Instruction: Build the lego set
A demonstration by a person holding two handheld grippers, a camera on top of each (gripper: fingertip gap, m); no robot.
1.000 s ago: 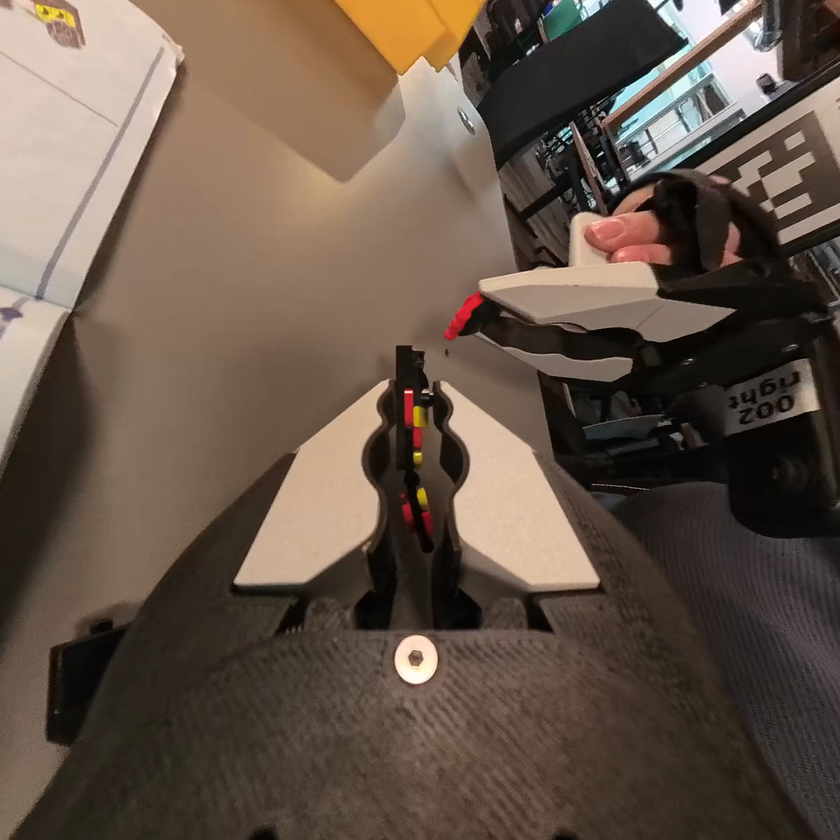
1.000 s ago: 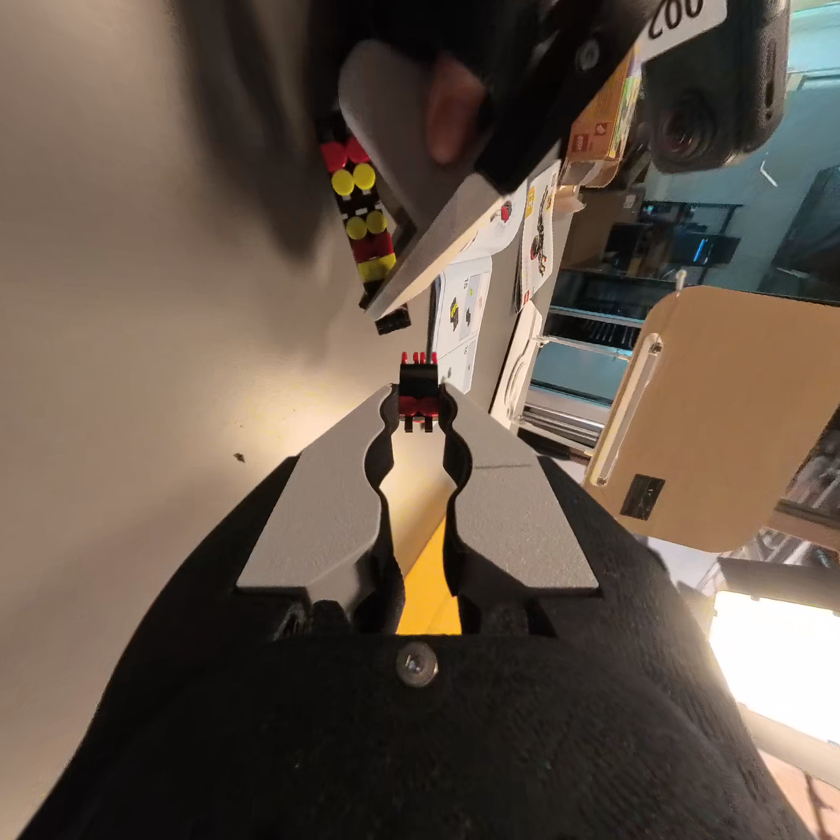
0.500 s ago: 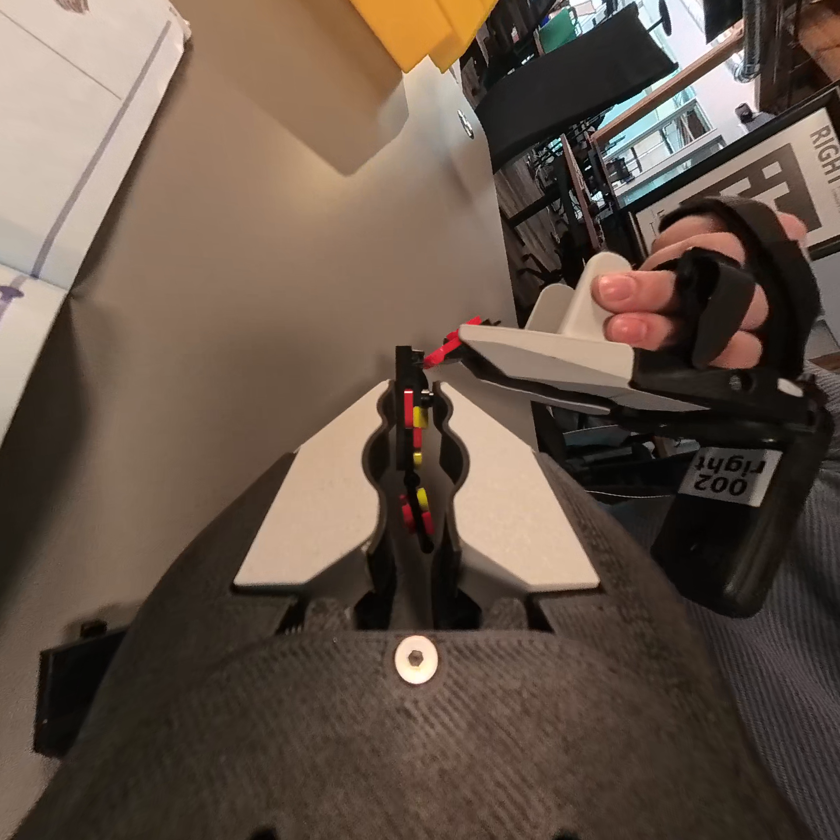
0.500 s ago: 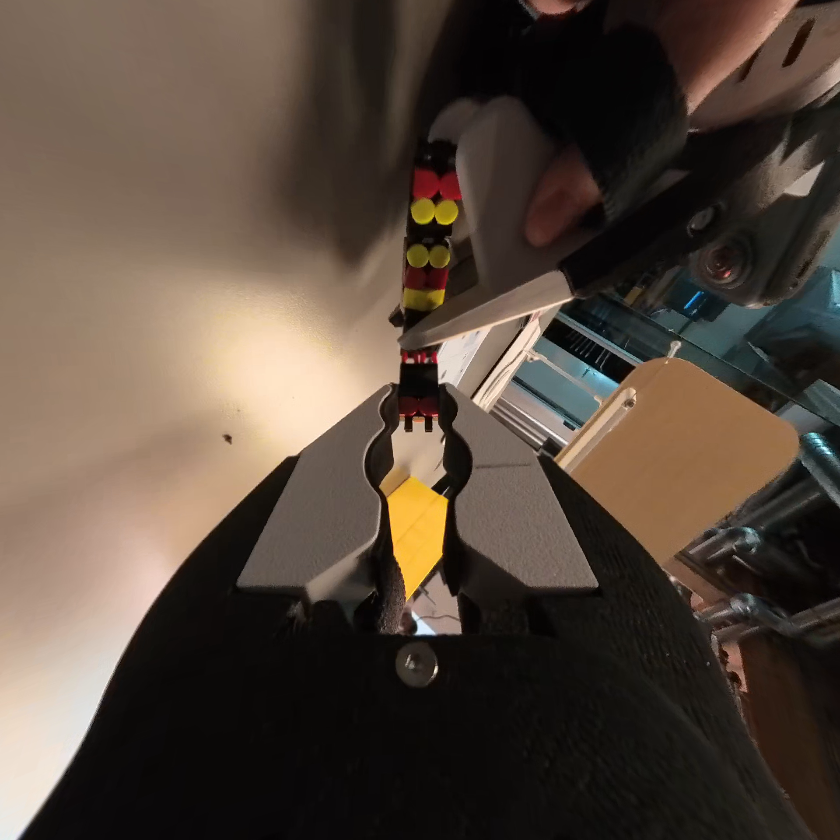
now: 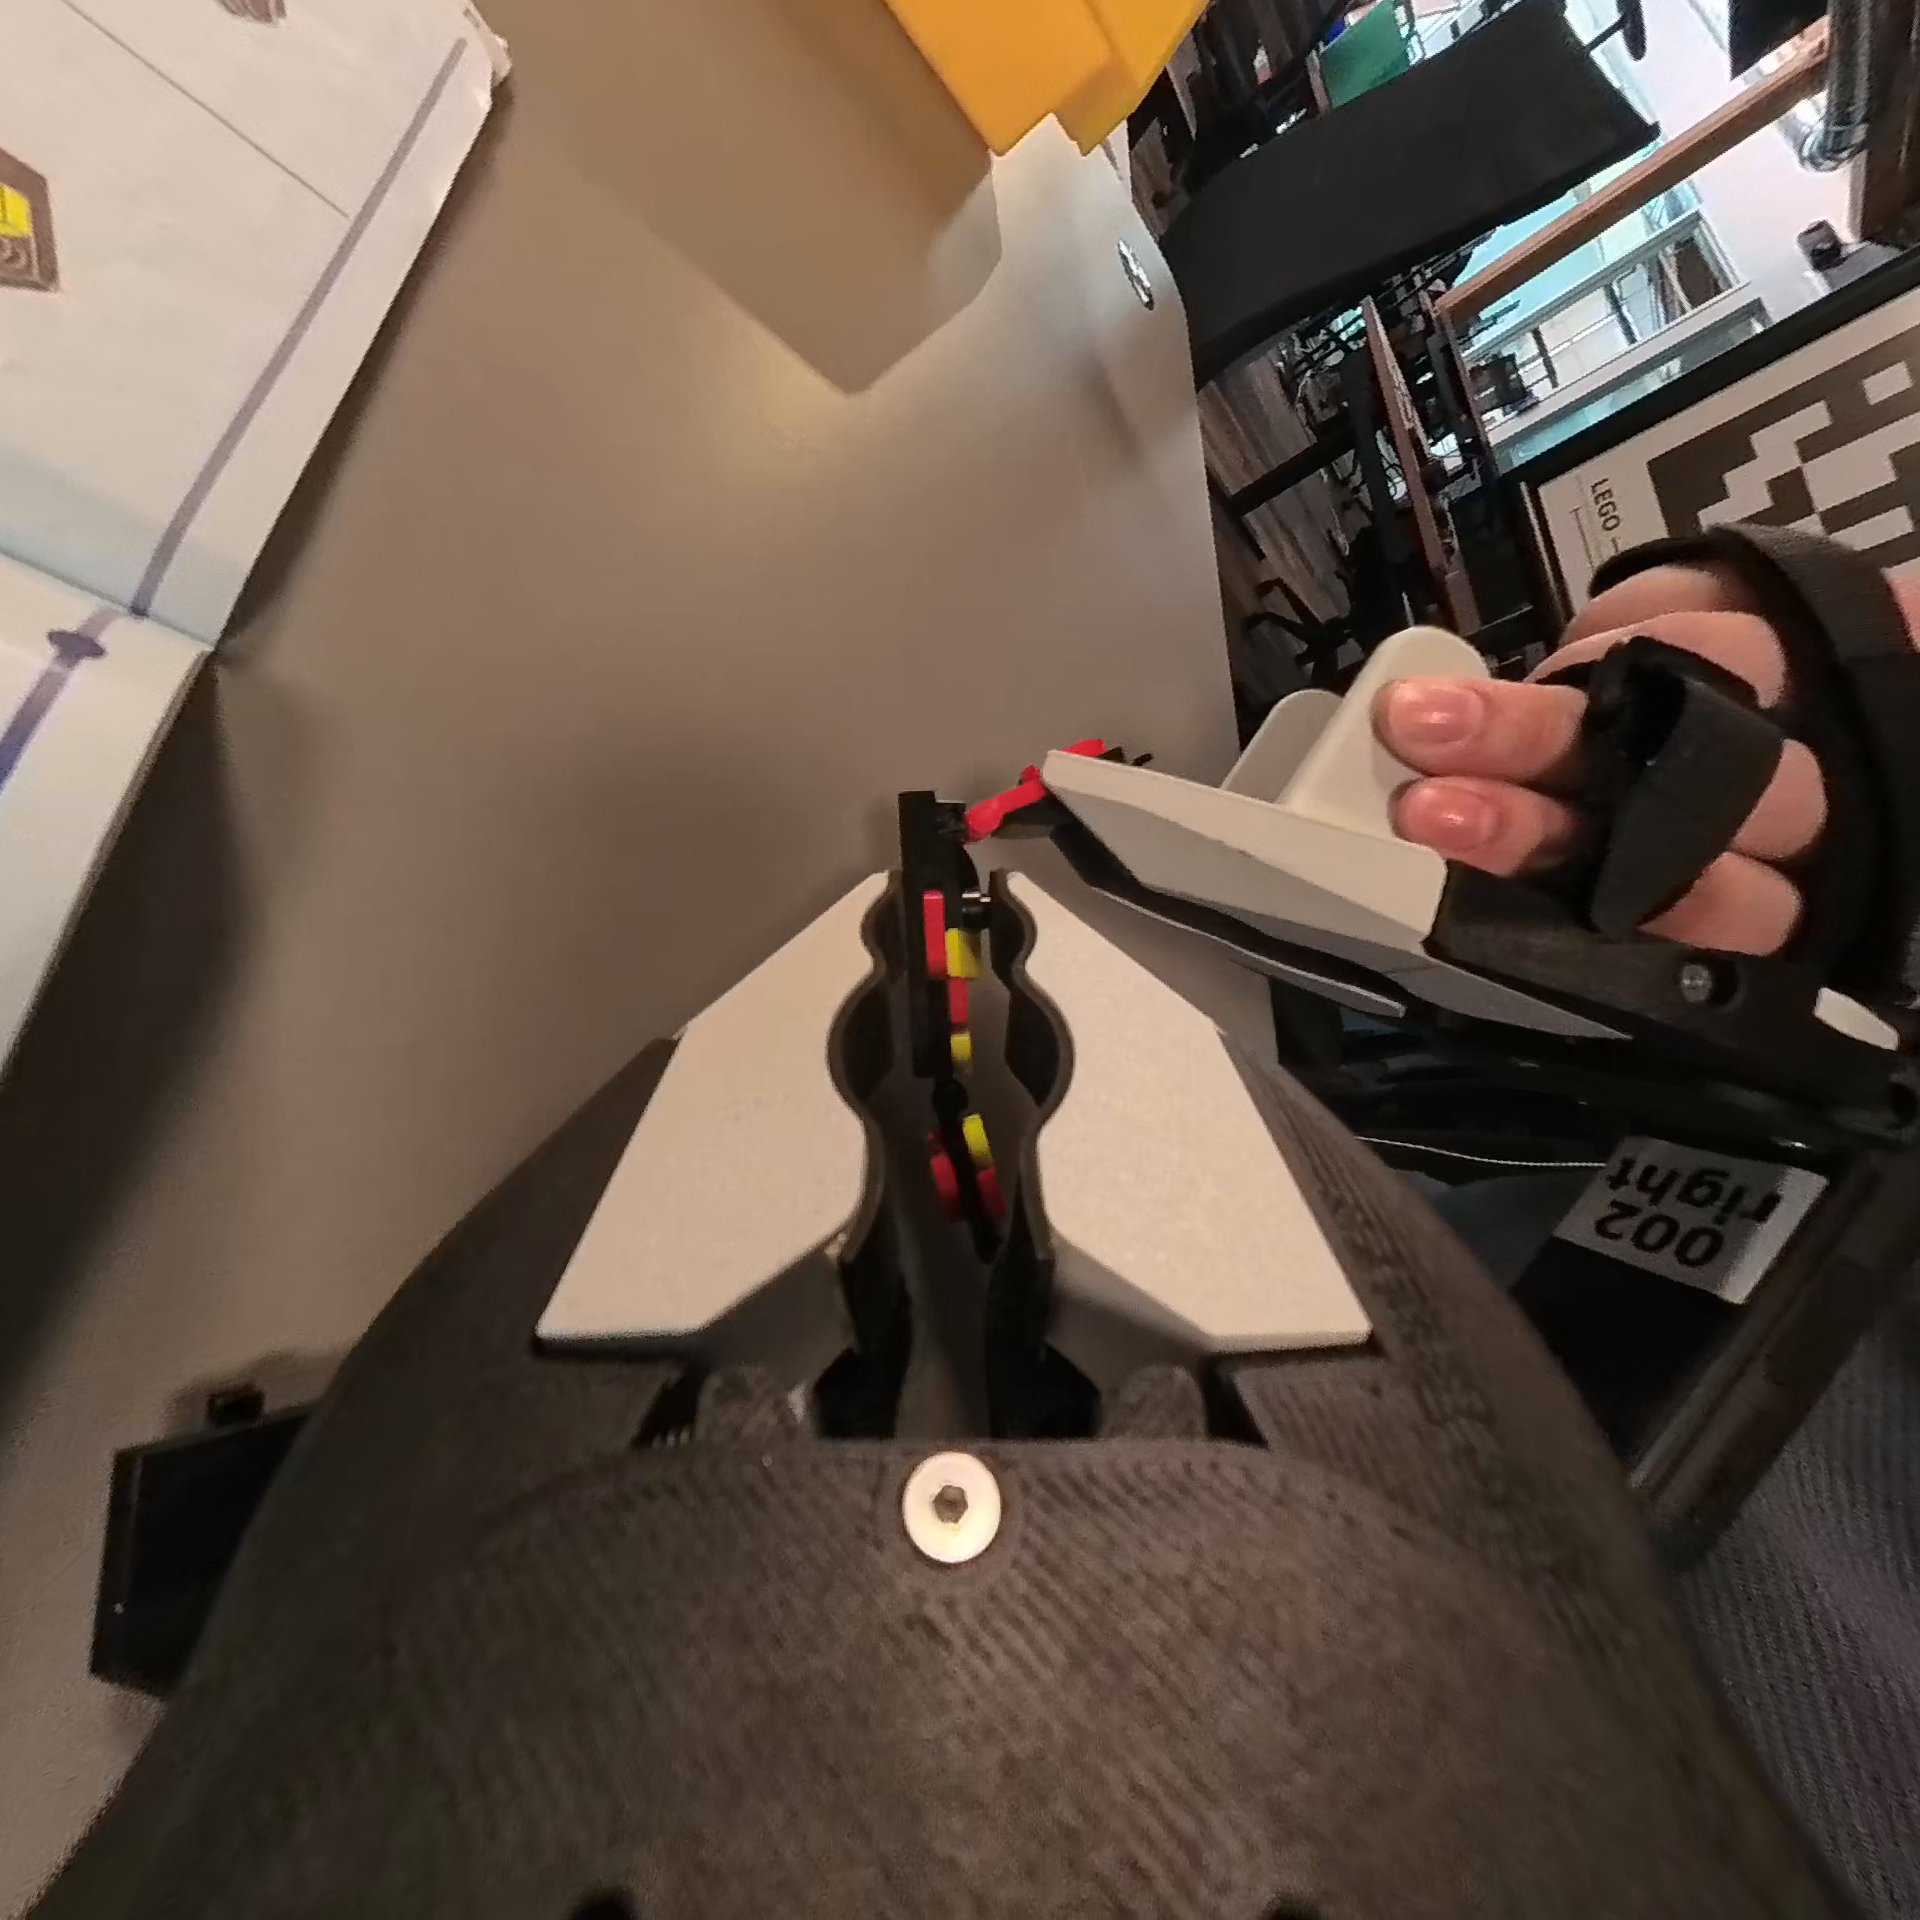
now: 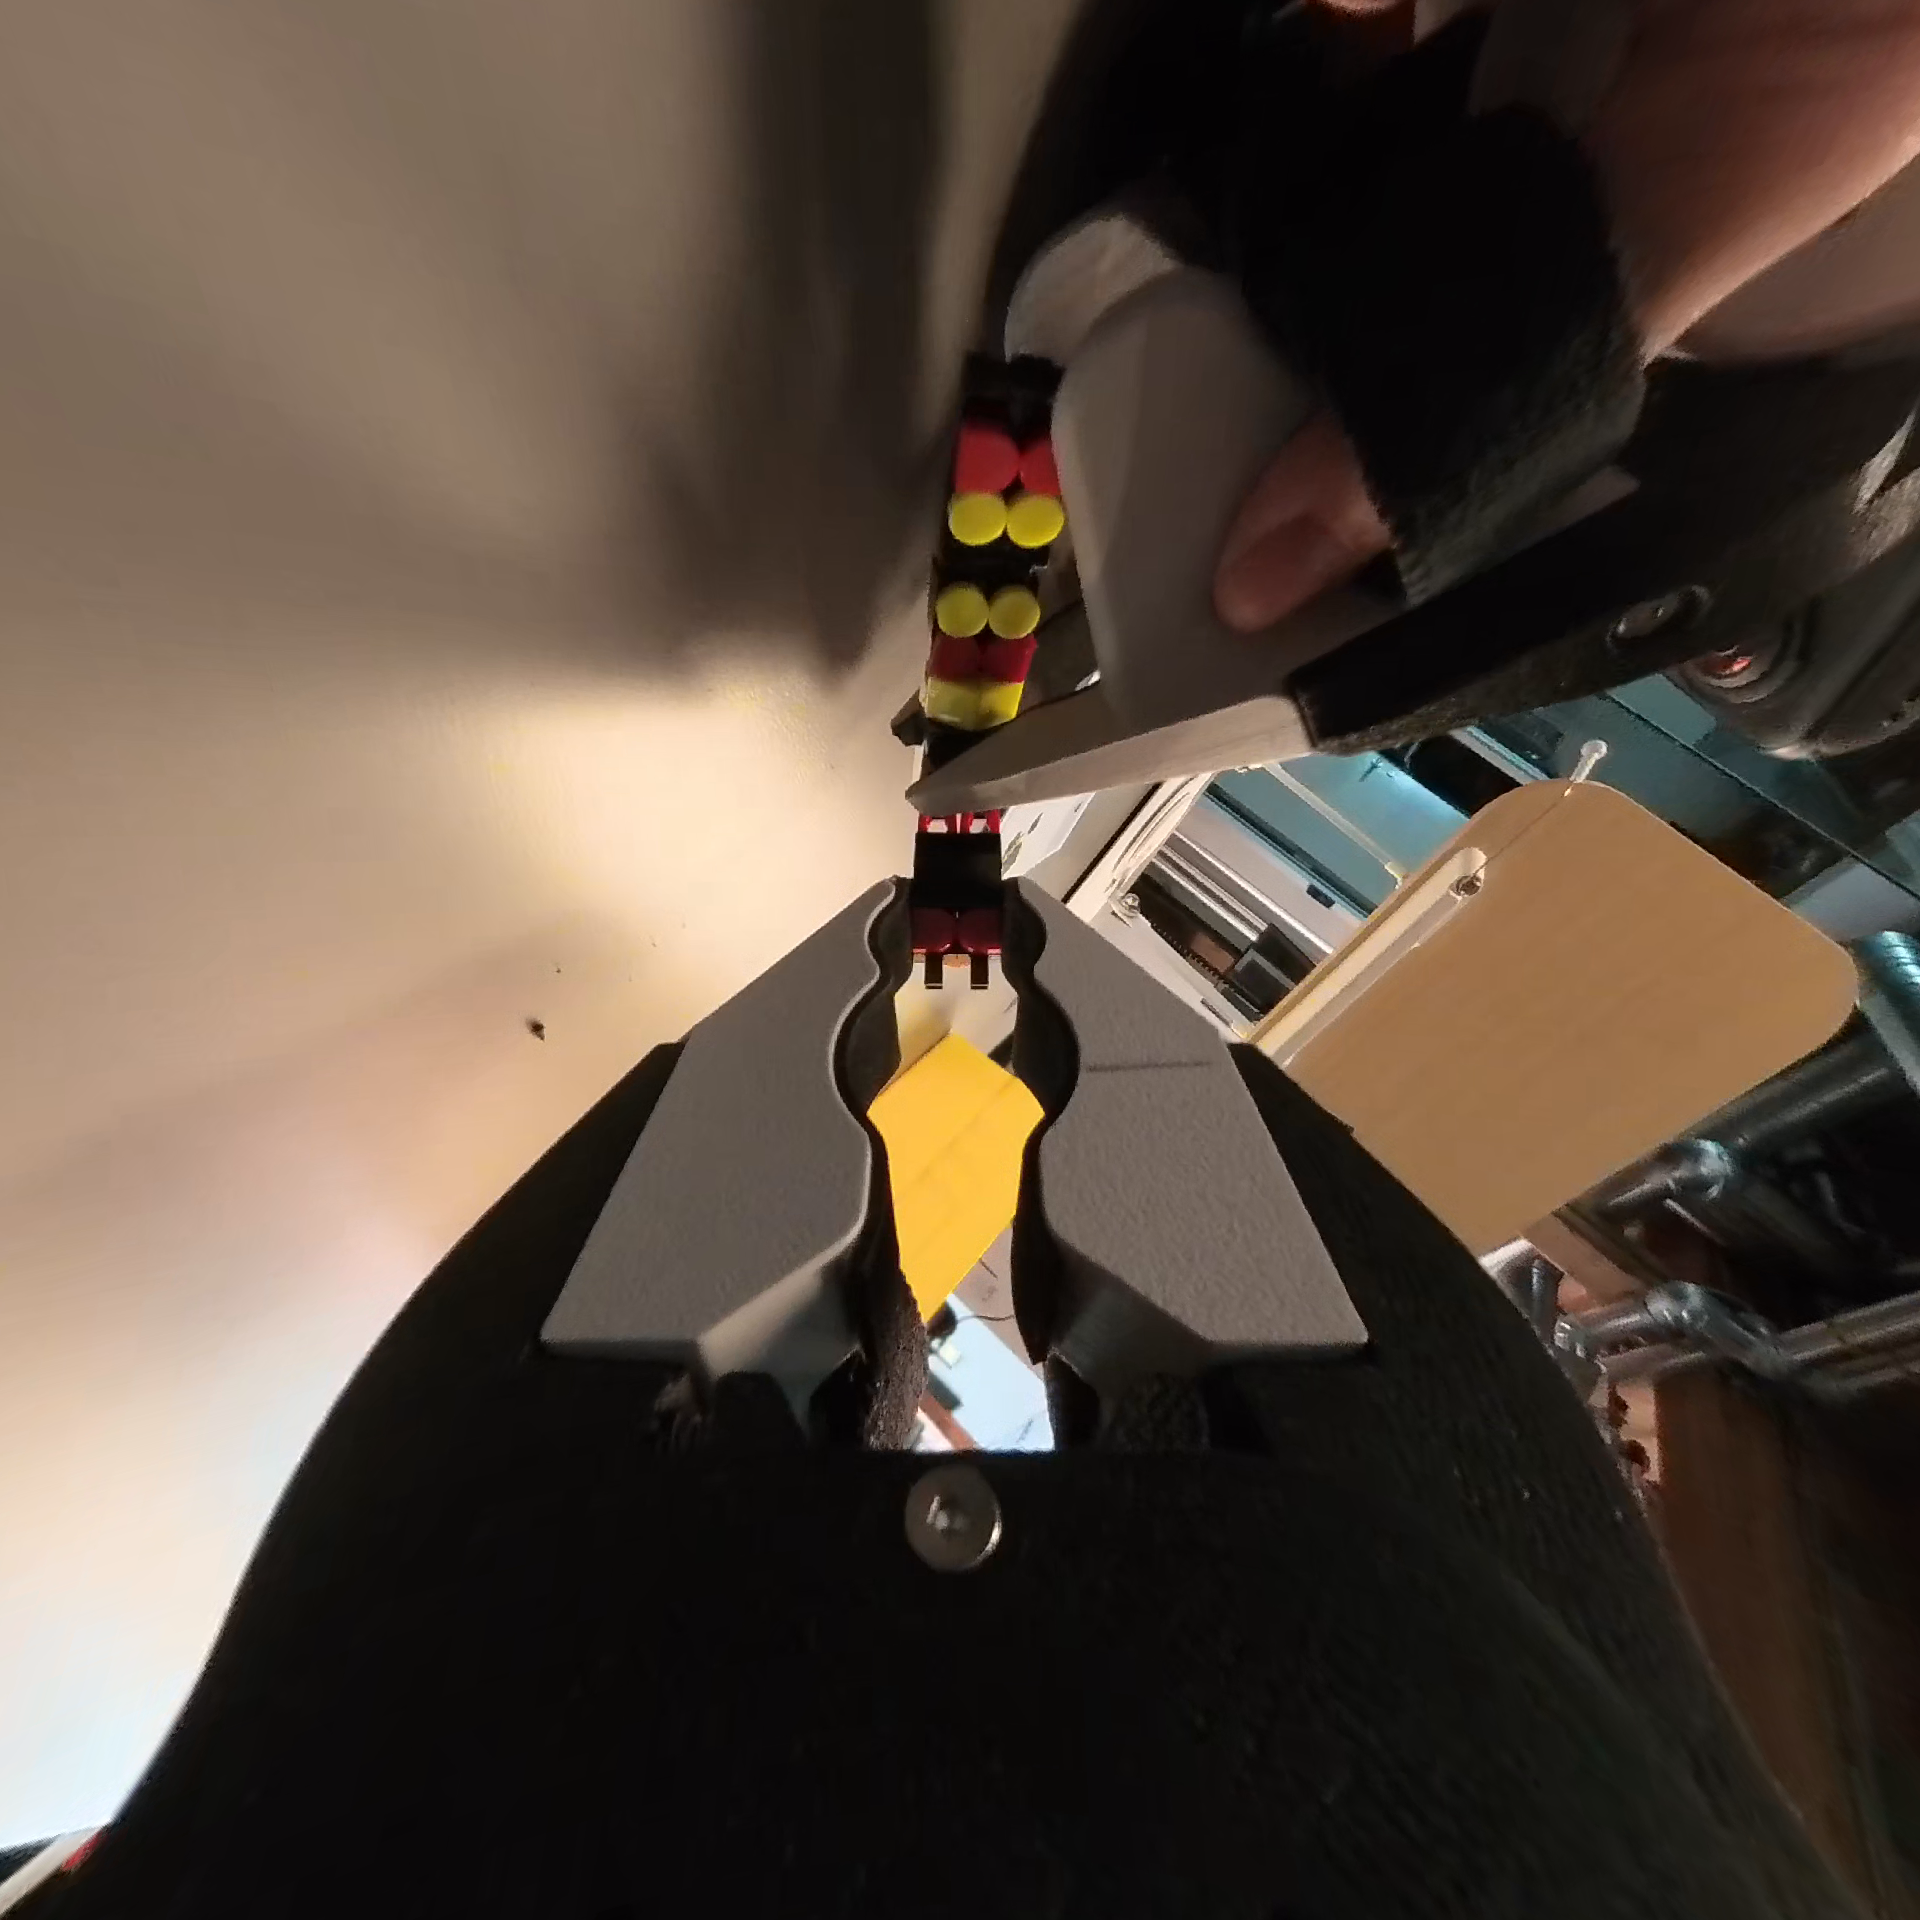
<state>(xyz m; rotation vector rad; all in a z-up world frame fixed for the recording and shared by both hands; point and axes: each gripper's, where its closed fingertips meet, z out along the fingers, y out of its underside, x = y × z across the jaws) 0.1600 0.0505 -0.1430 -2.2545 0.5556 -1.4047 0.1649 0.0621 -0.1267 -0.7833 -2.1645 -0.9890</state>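
My left gripper [image 5: 940, 883] is shut on a long black lego strip [image 5: 935, 966] with red and yellow studs, held on edge above the table. The strip also shows in the right wrist view [image 6: 987, 561], beside the left gripper's grey finger [image 6: 1143, 540]. My right gripper [image 6: 956, 894] is shut on a small black and red lego piece [image 6: 957, 914]. In the left wrist view the right gripper [image 5: 1049, 805] comes in from the right, and its red piece [image 5: 1003, 805] touches the top end of the strip.
A beige table [image 5: 623, 571] lies under both grippers. White instruction sheets [image 5: 156, 364] lie at the left. A yellow box [image 5: 1039, 62] stands at the far end, seen between my right fingers too [image 6: 956, 1143]. A wooden chair back [image 6: 1558, 987] stands past the table edge. Left and right tips are no more than a few centimetres apart.
My right gripper has moved in toward the left gripper, bringing the small red piece from apart up against the top end of the strip. The left gripper has held nearly still.
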